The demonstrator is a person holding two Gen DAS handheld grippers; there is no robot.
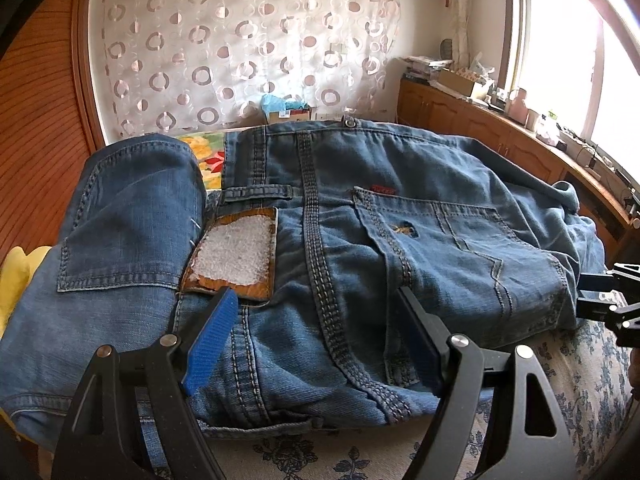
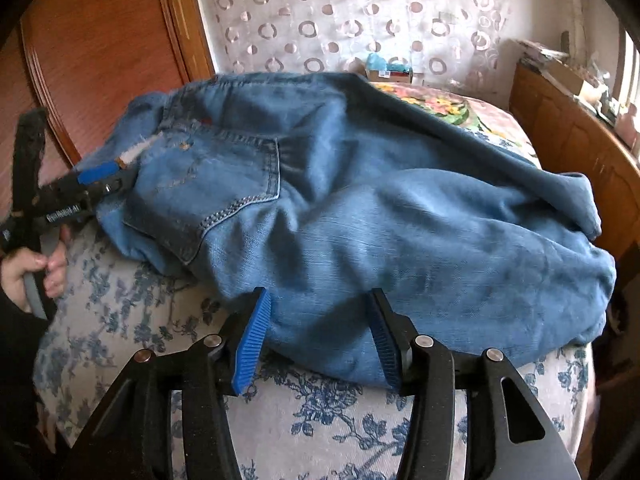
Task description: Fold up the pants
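The pants [image 1: 320, 240], faded blue denim with heavy pale stitching, lie on a bed [image 1: 580, 380] covered in a white sheet printed with blue flowers. In the left wrist view their waistband sits at the far edge with a metal button [image 1: 351, 122], so the seat faces up and the long axis runs across the bed, legs bunching off to the right. At far left a folded leg section [image 1: 120, 220] lies over the rest, a patch pocket stitched on it. Just right of that comes a brown leather label [image 1: 236, 256], worn down to a rough white surface. Further right sits a back pocket [image 1: 460, 248] with a small frayed hole.

The left gripper [image 1: 320, 336] hangs over the near edge of the denim, its blue ribbed pads [image 1: 212, 344] spread wide with nothing pinched between them. The right gripper [image 2: 320, 332] is likewise parted, one pad on each side of a soft rounded hump of cloth at the near edge, not closed on it.

In the right wrist view a hand [image 2: 40, 272] at far left holds the other tool's grey handle. On the far side, a cardboard box [image 1: 288, 114] holds blue and teal material, in front of a sheer ring-patterned curtain [image 1: 240, 40]. At right a wooden cabinet [image 1: 480, 128] carries clutter.
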